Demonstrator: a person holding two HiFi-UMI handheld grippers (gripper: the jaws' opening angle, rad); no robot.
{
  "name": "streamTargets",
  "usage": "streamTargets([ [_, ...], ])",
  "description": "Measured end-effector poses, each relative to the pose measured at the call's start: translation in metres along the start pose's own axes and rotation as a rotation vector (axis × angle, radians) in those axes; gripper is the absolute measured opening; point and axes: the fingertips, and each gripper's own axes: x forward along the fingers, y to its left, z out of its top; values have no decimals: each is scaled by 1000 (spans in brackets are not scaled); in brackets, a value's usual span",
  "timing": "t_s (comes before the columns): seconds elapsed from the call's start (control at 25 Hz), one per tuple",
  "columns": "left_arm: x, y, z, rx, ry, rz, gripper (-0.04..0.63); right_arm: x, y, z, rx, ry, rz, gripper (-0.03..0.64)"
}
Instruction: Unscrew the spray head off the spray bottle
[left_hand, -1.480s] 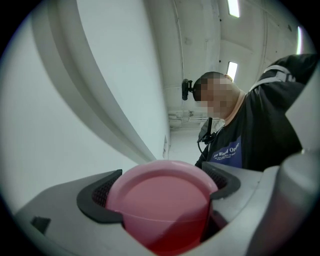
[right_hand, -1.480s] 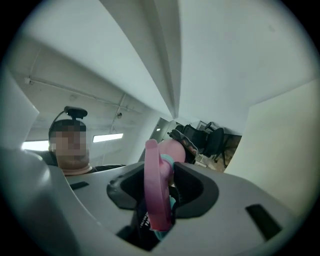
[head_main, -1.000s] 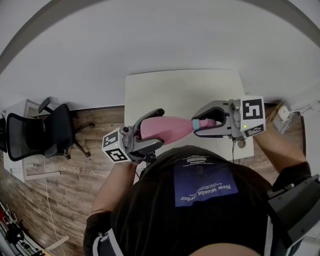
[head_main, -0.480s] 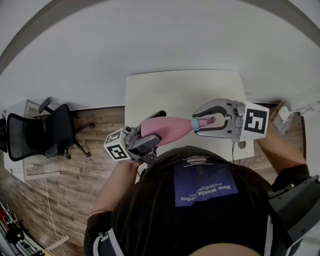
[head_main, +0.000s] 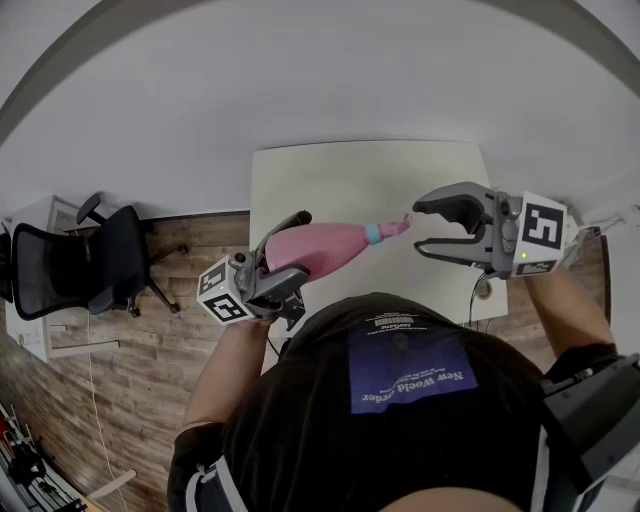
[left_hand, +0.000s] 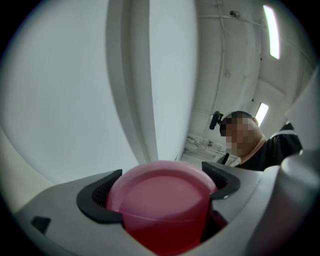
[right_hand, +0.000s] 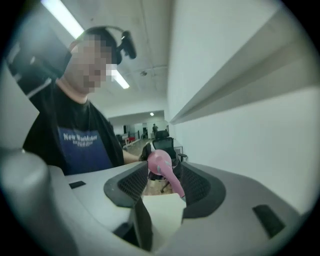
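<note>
A pink spray bottle (head_main: 318, 246) lies almost level in the air above the table's near edge, neck pointing right. Its blue collar (head_main: 372, 233) and small pink spray head (head_main: 398, 225) sit at that end. My left gripper (head_main: 298, 250) is shut on the bottle's wide base; the left gripper view shows the round pink base (left_hand: 160, 200) filling the jaws of that gripper (left_hand: 162, 190). My right gripper (head_main: 421, 227) stands just right of the spray head. Its jaws have just been opening, and no pad touches the head. The right gripper view looks along the bottle (right_hand: 162, 167) past the spread jaws of that gripper (right_hand: 162, 187).
A white table (head_main: 340, 175) stands against a pale wall. A black office chair (head_main: 100, 265) is on the wood floor at the left. A small round object with a cable (head_main: 483, 288) lies near the table's right front corner.
The right gripper let go of the spray head, opened and drew off to the right and up. The left gripper shifted left with the bottle, tilting its neck slightly up.
</note>
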Motion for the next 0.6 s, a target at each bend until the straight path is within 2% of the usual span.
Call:
streamTargets([
  [0.08,4,-4,3,115,27,8,514,-21,-20,0,287,-110,17,176],
  [0.2,6,-10,8,253,52,3,514,-35,-42,-18,831,-277,114,236],
  [0.28,6,-14,9,302,50,-9,514,-27,-42,-31,1071,-339,185,249],
  [0.4,10,-20,4,357,72,-28,514,-11,-31,-39,1209,-361,273,263],
  [0.48,13,-24,-3,394,107,-40,514,-2,-24,-36,1253,-378,333,267],
  [0.6,14,-29,-13,434,144,-56,514,12,-17,-34,1282,-374,375,267],
])
